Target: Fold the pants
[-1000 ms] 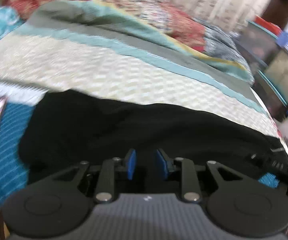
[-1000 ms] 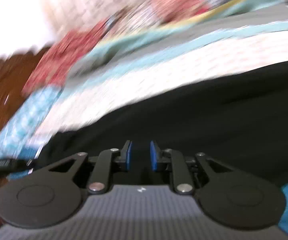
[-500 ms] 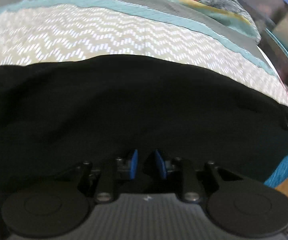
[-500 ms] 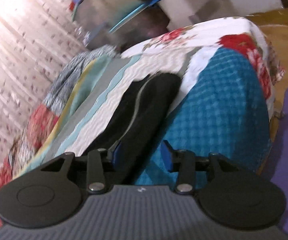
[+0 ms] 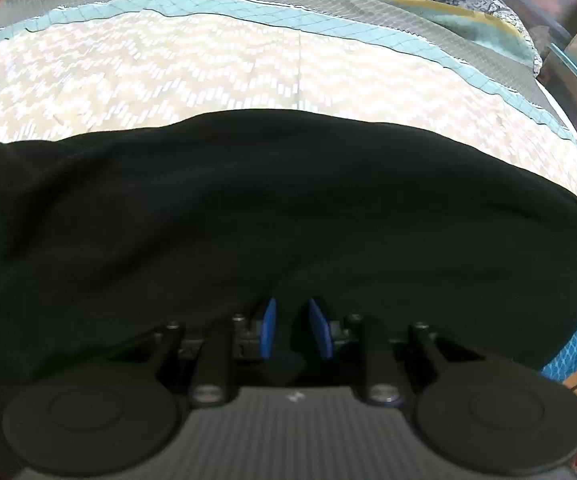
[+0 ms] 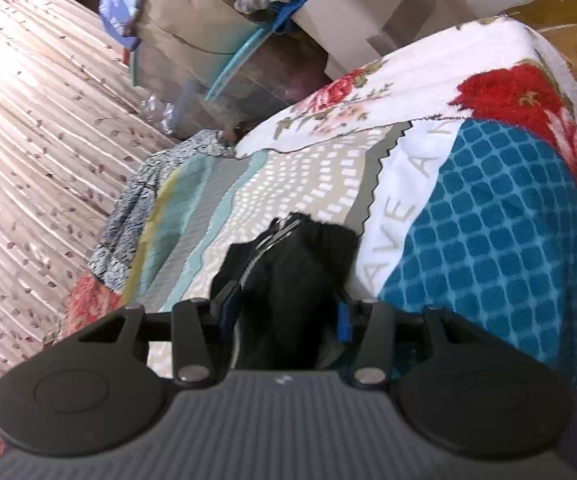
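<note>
The black pants point(image 5: 272, 216) lay stretched lengthwise along the near edge of the bed point(image 5: 208, 76), on the zigzag-patterned quilt, one end reaching toward the bed's far corner where a teal checked blanket point(image 6: 488, 216) hung over the side. The left gripper point(image 5: 295, 330) hovered low over the near long edge of the cloth with its blue pads only a narrow gap apart; dark fabric lay between and under them, but whether they actually pinched a fold could not be told against the black. The right gripper point(image 6: 284, 316) looked along the garment from one end, its jaws having just been opening, and the bunched end with its grey trim sat between the spread pads point(image 6: 343, 322) without either visibly pressing on it. This read as the set-up for a lengthwise or end-over-end fold, with the grasp at the right end not yet made. The next move would likely call for closing on all the layers at that end, then lifting both grips together so the cloth carried over evenly.
</note>
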